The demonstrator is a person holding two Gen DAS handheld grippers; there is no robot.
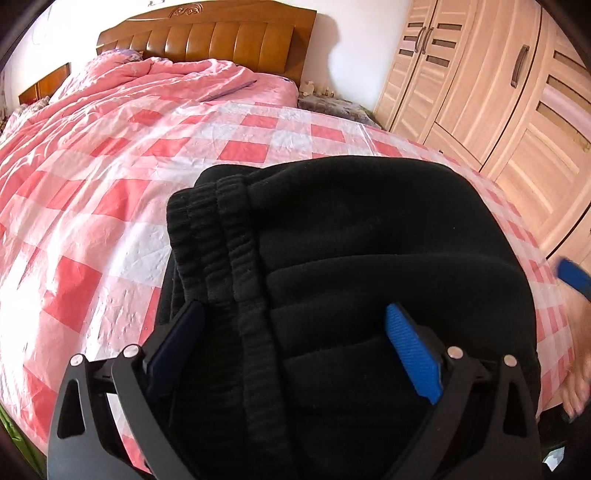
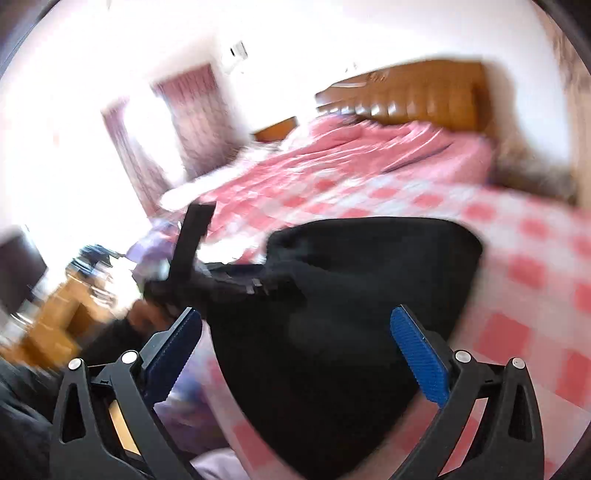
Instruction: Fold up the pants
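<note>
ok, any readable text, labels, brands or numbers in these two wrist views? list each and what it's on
None readable.
Folded black fleece pants: no tag or print showing.
Pink-and-white checked bed sheet: pattern only.
Brown wooden headboard: carved scroll ornament, no lettering.
Light wooden wardrobe: no markings.
Right wrist view is motion-blurred; the white wall unit is too smeared to read.

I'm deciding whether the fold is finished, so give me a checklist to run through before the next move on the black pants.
1. Pants folded into a compact stack on the checkered sheet: ok.
2. Ribbed waistband lying on top, layers roughly aligned: ok.
3. Left gripper open, its fingers not pinching cloth: ok.
4. Right gripper open, nothing held: ok.
5. Edges of the stack square: cannot tell, the right wrist view is blurred.
6. Bare foot beside the bed, clear of the pants: ok.
</note>
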